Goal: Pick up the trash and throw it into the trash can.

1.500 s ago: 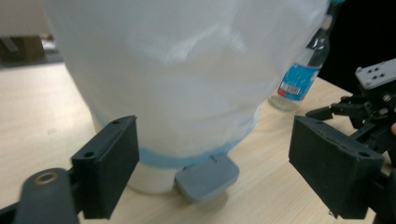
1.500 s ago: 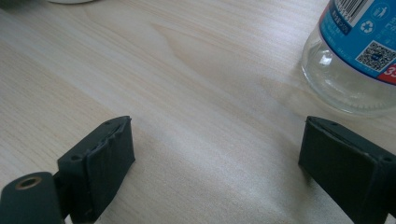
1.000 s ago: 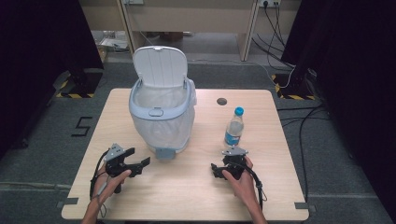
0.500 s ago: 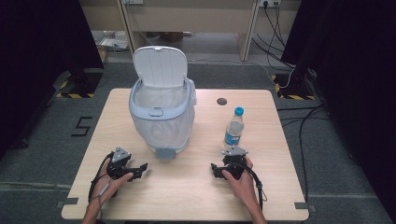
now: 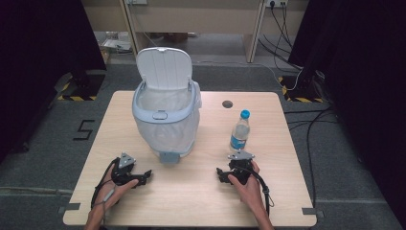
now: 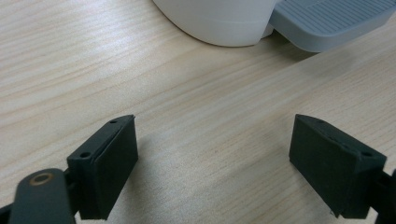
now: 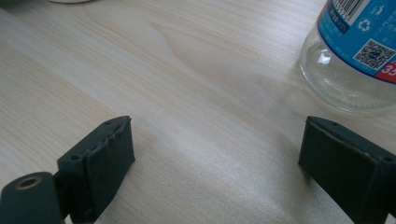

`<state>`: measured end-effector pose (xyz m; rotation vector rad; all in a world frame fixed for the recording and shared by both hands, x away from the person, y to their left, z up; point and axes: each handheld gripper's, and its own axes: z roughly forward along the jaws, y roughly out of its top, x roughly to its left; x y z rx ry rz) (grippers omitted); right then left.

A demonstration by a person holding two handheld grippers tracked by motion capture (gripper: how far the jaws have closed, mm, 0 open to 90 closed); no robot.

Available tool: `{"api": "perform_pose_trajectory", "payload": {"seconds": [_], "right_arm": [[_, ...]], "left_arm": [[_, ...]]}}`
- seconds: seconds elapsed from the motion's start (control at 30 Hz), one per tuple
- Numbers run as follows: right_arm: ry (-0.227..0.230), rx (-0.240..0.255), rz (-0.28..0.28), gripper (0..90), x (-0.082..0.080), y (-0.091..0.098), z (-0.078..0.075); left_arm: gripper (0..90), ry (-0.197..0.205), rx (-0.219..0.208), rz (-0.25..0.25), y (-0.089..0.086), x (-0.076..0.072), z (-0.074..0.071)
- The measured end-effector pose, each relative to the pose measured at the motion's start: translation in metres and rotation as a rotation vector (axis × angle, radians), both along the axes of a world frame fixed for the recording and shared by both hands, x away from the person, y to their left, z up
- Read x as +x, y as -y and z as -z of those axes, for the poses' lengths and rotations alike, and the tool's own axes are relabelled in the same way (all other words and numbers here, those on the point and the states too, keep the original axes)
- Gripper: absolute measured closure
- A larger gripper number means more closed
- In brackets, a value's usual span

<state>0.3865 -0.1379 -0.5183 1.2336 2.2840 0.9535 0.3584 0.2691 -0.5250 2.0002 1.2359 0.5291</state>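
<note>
Near edge of the bench [image 5: 191, 201]: we see both hands resting on the wood, each holding tongs. The left tongs [image 5: 143, 176] lie toward the near left, jaws pointing right and a little far; the right tongs [image 5: 221, 175] lie toward the near right, jaws pointing left. Cables trail back from both toward the person.

Left gripper view: the left tongs [image 6: 215, 163] are spread wide, bare wood grain between the jaws, nothing pinched. Just beyond them we note the rounded white base of the bin [image 6: 219, 21] and its grey foot pedal [image 6: 327, 21], close but not touching the jaws.

Right gripper view: the right tongs [image 7: 217, 165] are likewise spread, nothing between them. The bottle [image 7: 350, 60] stands just past the right-hand jaw, near but apart from it (clear base, blue label with a printed code).

Mid bench, from the high view: the bottle [image 5: 239, 132] stands upright with a blue cap, just far of the right hand [image 5: 244, 184]. The bin [image 5: 165, 120] stands left of centre, lid raised upright at its far side, a pale liner inside, pedal facing the near edge. The left hand [image 5: 112, 187] sits near and left of that pedal.

Far bench: a small round hole [image 5: 227, 104] in the top, between bin and bottle but farther back.
</note>
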Motion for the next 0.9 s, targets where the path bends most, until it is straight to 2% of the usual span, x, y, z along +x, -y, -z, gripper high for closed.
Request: {"api": "perform_pose_trajectory", "payload": {"seconds": [0.1, 0.17, 0.2, 0.23, 0.27, 0.3, 0.33, 0.37, 0.4, 0.43, 0.47, 0.53, 0.6, 0.67, 0.9], "right_arm": [[0.02, 0.005, 0.001, 17.8, -0.002, 0.001, -0.001], [0.037, 0.0, 0.01, 17.3, -0.003, 0.002, -0.001], [0.08, -0.009, 0.029, 17.3, -0.005, 0.007, -0.005], [0.08, -0.009, 0.029, 17.3, -0.005, 0.007, -0.005], [0.107, 0.008, 0.042, 16.6, -0.007, 0.014, -0.011], [0.107, 0.008, 0.042, 16.6, -0.007, 0.014, -0.011], [0.133, 0.05, 0.06, 15.0, -0.008, 0.022, -0.017], [0.142, 0.064, 0.07, 15.0, -0.008, 0.025, -0.019], [0.142, 0.064, 0.07, 15.0, -0.008, 0.025, -0.019], [0.169, 0.072, 0.087, 15.3, -0.007, 0.031, -0.022], [0.169, 0.072, 0.087, 15.3, -0.007, 0.031, -0.022], [0.189, 0.108, 0.124, 15.2, -0.005, 0.04, -0.025], [0.197, 0.106, 0.133, 15.2, -0.003, 0.043, -0.025], [0.226, 0.116, 0.163, 15.2, 0.001, 0.05, -0.029], [0.252, 0.138, 0.19, 15.2, 0.017, 0.06, -0.034]], "left_arm": [[14.4, 0.001, 0.0, -0.001, 0.0, 0.0, 0.0], [14.4, 0.001, 0.0, -0.001, 0.0, 0.0, 0.0], [14.4, 0.001, 0.0, -0.001, 0.0, 0.0, 0.0], [14.4, 0.001, 0.0, -0.001, 0.0, 0.0, 0.0], [14.4, 0.001, -0.001, -0.001, 0.0, 0.0, 0.0], [14.4, 0.001, -0.001, -0.001, 0.0, 0.0, 0.0], [14.4, 0.001, 0.0, -0.001, 0.0, 0.0, 0.0], [14.4, 0.001, 0.0, -0.001, 0.0, 0.0, 0.0], [14.4, 0.001, 0.0, -0.001, 0.0, 0.0, 0.0], [14.4, 0.002, 0.0, -0.001, 0.0, 0.0, 0.0], [14.4, 0.002, 0.0, -0.001, 0.0, 0.0, 0.0], [14.4, 0.002, 0.0, -0.001, 0.0, 0.0, 0.0], [14.4, 0.002, 0.0, -0.001, 0.0, 0.0, 0.0], [14.4, 0.001, 0.0, -0.001, 0.0, 0.0, 0.0], [14.4, 0.001, -0.001, -0.001, 0.0, 0.0, 0.0]]}}
